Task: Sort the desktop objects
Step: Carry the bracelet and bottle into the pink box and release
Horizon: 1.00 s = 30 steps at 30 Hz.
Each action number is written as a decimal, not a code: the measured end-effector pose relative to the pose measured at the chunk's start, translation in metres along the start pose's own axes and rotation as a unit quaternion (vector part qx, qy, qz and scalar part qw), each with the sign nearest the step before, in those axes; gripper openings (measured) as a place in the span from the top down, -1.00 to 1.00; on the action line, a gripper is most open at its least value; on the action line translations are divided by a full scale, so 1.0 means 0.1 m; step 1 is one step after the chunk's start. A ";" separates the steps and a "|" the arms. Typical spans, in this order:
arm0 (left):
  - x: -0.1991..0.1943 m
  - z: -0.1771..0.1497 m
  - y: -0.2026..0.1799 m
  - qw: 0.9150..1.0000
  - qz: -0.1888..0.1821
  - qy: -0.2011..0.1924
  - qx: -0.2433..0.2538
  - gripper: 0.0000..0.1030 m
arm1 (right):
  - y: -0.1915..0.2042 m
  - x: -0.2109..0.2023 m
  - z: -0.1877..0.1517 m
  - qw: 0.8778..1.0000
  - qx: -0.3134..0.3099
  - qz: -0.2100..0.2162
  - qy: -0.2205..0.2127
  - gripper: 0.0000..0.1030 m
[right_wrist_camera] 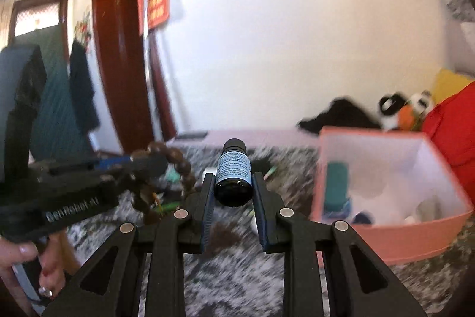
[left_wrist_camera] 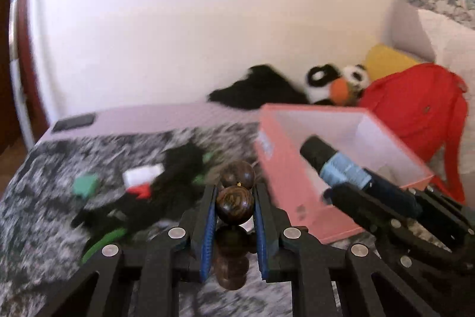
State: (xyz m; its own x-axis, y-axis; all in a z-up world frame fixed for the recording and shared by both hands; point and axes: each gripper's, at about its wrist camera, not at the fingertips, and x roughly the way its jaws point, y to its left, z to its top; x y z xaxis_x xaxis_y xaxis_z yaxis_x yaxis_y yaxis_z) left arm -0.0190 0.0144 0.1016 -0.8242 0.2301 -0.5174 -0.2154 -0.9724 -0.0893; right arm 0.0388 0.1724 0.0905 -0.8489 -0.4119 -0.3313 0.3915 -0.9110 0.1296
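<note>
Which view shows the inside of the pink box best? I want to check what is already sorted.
The right wrist view: it looks into the pink box, showing a teal item and blurred pale things inside. In the left wrist view the right tool and its bottle cover much of the box, hiding the contents.

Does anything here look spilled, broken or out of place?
Nothing spilled or broken shows. The left gripper holds a wooden bead bracelet, the right gripper a small dark bottle, beside the pink box. The table clutter is too blurred to judge.
</note>
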 end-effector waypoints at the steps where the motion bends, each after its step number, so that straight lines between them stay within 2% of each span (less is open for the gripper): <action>1: 0.01 0.07 -0.10 1.000 -0.011 -0.006 0.006 0.65 | -0.05 -0.07 0.04 1.000 0.000 -0.010 -0.013 0.49; 9: 0.28 0.52 -0.90 0.995 -0.089 -0.026 0.042 0.65 | -0.76 -0.52 0.38 0.989 0.044 -0.108 -0.087 0.49; 14: 0.67 0.67 -1.39 0.990 -0.126 -0.011 0.064 0.65 | -1.29 -0.62 0.48 0.977 0.075 -0.174 -0.101 0.49; 19: 1.19 0.63 -1.57 0.989 -0.131 0.025 0.067 0.65 | -1.87 -0.36 0.42 0.969 0.120 -0.205 -0.061 0.49; 23: 1.62 0.59 -1.68 0.987 -0.132 0.056 0.068 0.65 | -2.33 -0.03 0.29 0.965 0.156 -0.212 -0.009 0.49; 30: 2.18 0.44 -1.61 0.988 -0.117 0.093 0.048 0.61 | -2.68 0.44 0.11 0.960 0.180 -0.209 0.047 0.49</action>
State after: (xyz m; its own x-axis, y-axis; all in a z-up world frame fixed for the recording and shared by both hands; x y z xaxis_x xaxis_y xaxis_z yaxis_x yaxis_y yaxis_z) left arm -0.1870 0.2227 0.0403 -0.6372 0.4279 -0.6410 -0.4440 -0.8836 -0.1486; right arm -0.1079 0.3983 0.0518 -0.8626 -0.0214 -0.5054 -0.1380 -0.9512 0.2759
